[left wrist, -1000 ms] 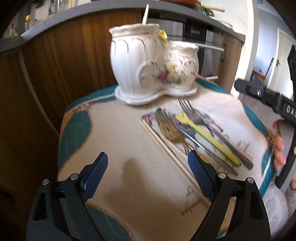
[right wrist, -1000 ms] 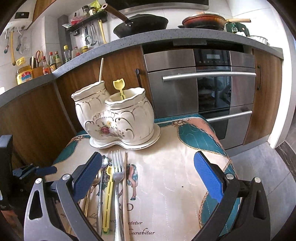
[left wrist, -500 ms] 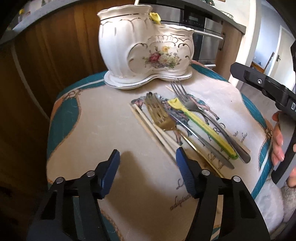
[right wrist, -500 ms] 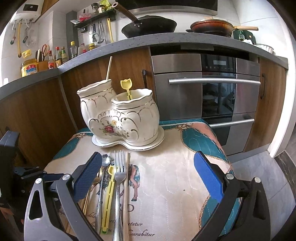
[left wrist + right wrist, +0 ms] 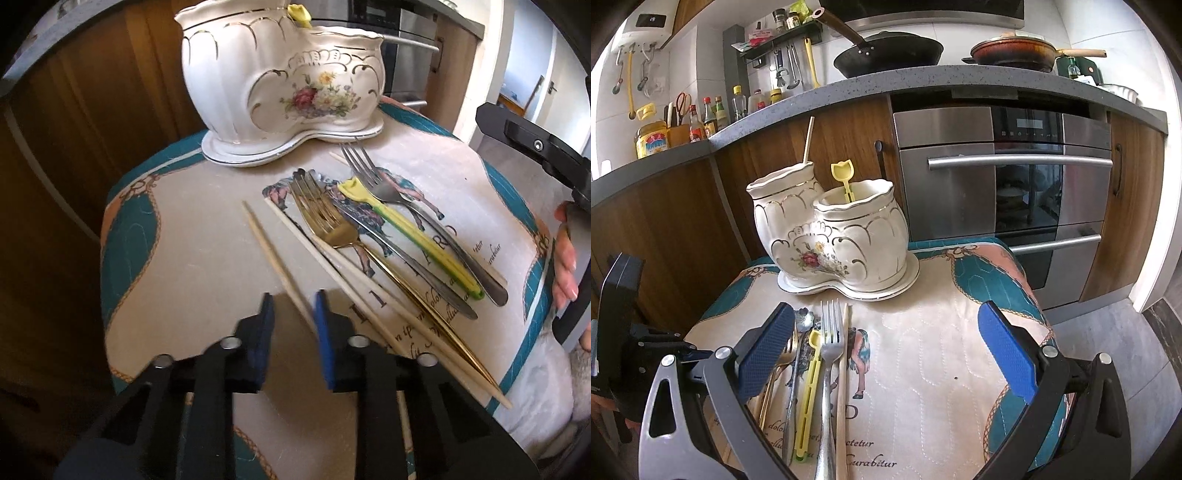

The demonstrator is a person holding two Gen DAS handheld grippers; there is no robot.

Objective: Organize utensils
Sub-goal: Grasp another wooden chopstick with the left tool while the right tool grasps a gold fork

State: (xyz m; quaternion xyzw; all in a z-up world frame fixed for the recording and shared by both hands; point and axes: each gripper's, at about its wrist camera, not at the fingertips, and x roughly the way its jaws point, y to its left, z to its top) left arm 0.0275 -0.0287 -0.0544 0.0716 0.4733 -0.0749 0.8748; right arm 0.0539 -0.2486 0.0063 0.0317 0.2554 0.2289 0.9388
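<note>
A white floral ceramic utensil holder (image 5: 288, 85) stands at the far side of the quilted mat (image 5: 192, 258); it also shows in the right wrist view (image 5: 834, 243), with a chopstick and a yellow utensil standing in it. On the mat lie a gold fork (image 5: 332, 229), a yellow-green utensil (image 5: 413, 236), a steel fork (image 5: 388, 192) and wooden chopsticks (image 5: 369, 288). My left gripper (image 5: 291, 314) is closing around one wooden chopstick (image 5: 269, 251), its pads a narrow gap apart. My right gripper (image 5: 882, 354) is open and empty above the mat.
Wooden cabinets (image 5: 683, 206) and a steel oven (image 5: 1015, 177) stand behind the mat. The counter (image 5: 923, 81) carries pans and bottles. The mat's edges drop off at left and right.
My left gripper has moved down and forward to the chopsticks and its jaws have narrowed from wide open to nearly shut around one chopstick, which now lies apart from the others. The right gripper has barely moved.
</note>
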